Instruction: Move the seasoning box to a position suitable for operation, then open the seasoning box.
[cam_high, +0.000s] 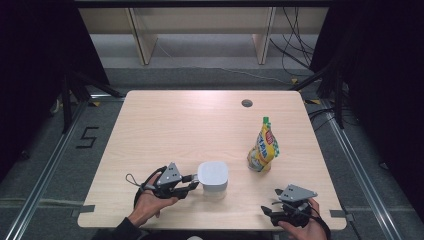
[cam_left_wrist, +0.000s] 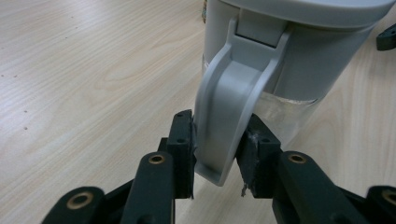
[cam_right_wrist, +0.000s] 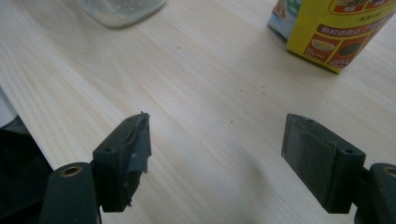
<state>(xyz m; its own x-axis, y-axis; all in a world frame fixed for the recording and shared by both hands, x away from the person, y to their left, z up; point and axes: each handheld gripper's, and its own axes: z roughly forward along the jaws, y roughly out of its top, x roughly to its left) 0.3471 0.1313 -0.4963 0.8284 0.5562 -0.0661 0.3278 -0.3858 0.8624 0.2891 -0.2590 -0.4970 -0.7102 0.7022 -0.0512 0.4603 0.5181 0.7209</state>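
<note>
A jug (cam_high: 213, 175) with a grey lid and a clear lower body stands near the table's front edge. Its grey handle (cam_left_wrist: 229, 107) sits between the pads of my left gripper (cam_high: 195, 182), which comes in from the jug's left. In the left gripper view both pads of the left gripper (cam_left_wrist: 217, 149) touch the handle's sides low down. A yellow pouch (cam_high: 263, 150) with a green cap stands upright to the jug's right. My right gripper (cam_high: 270, 201) rests at the front right, its jaws wide apart over bare wood in the right gripper (cam_right_wrist: 217, 144) view, aimed between the jug's base (cam_right_wrist: 121, 11) and the pouch (cam_right_wrist: 336, 32).
The light wooden table (cam_high: 190, 120) has a round cable hole (cam_high: 246, 103) at the back right. Its front edge lies close under both hands. Dark floor, metal rails and cables surround the table, with wooden shelving behind.
</note>
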